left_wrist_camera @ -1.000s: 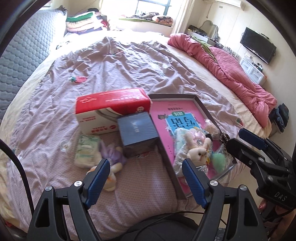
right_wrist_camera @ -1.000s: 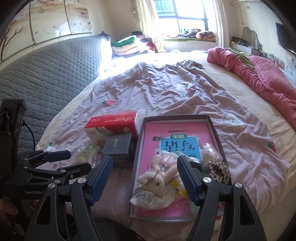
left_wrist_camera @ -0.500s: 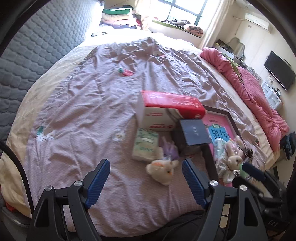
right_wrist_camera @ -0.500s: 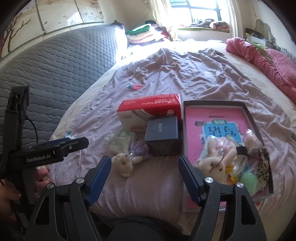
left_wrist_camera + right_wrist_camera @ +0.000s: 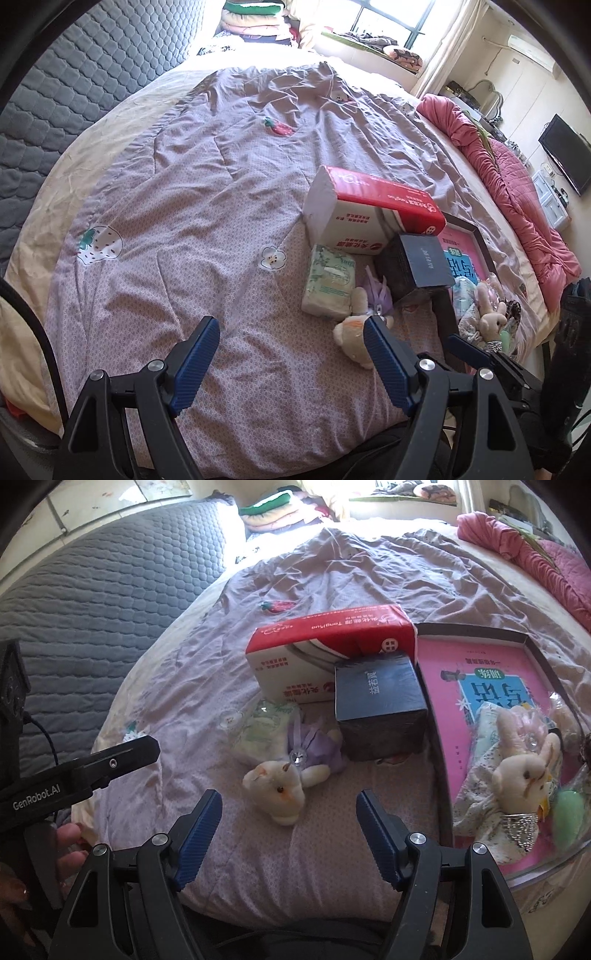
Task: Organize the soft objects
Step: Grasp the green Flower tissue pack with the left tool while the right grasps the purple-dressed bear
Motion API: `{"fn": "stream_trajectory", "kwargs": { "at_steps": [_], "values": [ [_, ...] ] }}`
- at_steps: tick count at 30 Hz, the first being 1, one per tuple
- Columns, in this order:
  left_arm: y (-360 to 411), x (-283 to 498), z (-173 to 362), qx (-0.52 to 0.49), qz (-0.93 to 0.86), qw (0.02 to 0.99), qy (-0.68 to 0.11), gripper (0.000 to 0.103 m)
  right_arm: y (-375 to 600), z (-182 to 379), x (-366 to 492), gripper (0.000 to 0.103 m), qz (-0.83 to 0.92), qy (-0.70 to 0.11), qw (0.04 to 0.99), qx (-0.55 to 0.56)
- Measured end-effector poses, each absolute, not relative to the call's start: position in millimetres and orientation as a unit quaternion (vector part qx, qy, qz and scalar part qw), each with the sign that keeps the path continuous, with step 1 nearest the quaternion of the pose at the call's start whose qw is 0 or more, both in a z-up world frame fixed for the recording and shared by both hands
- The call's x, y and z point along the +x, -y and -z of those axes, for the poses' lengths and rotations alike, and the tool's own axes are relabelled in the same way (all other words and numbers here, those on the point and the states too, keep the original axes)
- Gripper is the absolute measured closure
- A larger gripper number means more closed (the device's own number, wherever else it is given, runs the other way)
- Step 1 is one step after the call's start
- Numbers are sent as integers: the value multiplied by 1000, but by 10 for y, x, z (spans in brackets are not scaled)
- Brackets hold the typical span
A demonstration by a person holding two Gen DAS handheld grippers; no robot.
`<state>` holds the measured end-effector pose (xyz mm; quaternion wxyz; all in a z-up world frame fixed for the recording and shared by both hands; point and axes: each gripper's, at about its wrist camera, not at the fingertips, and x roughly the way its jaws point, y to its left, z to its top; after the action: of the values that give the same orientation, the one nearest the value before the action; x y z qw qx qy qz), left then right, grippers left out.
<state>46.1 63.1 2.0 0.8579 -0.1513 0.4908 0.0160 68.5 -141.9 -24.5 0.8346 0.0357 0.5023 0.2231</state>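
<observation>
A white plush toy in a purple dress (image 5: 284, 775) lies on the bedspread, just ahead of my open, empty right gripper (image 5: 288, 830); it also shows in the left wrist view (image 5: 354, 332). A green tissue pack (image 5: 328, 282) lies beside it. A shallow dark tray (image 5: 439, 760) with a pink book holds a beige plush rabbit (image 5: 517, 775) and other soft items. My left gripper (image 5: 291, 358) is open and empty above bare bedspread, left of the toy.
A red-and-white tissue box (image 5: 328, 657) and a dark blue box (image 5: 380, 705) stand behind the toy, against the tray. A pink quilt (image 5: 517, 177) lies on the bed's right side. The grey padded headboard (image 5: 92, 602) is at the left.
Both grippers have swung left: the tray and boxes slid right in both views. The white plush toy now sits just ahead of my right gripper. Both stay open.
</observation>
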Motion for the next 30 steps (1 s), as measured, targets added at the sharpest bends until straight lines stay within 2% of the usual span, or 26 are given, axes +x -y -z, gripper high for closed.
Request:
{"fn": "stream_trajectory", "kwargs": {
  "at_steps": [20, 21, 23, 30],
  "values": [
    [-625, 1030, 399, -121, -2, 835, -537, 23, 1113, 960, 1155, 27, -171, -549, 815, 68],
    [-608, 1050, 410, -121, -1, 834, -538, 23, 1139, 962, 1150, 29, -177, -546, 816, 70],
    [-561, 1102, 444, -120, 3, 832, -542, 23, 1172, 954, 1139, 39, -195, -542, 815, 67],
    [-330, 1266, 585, -108, 23, 823, -558, 23, 1320, 752, 1012, 49, -225, -528, 819, -1]
  ]
}}
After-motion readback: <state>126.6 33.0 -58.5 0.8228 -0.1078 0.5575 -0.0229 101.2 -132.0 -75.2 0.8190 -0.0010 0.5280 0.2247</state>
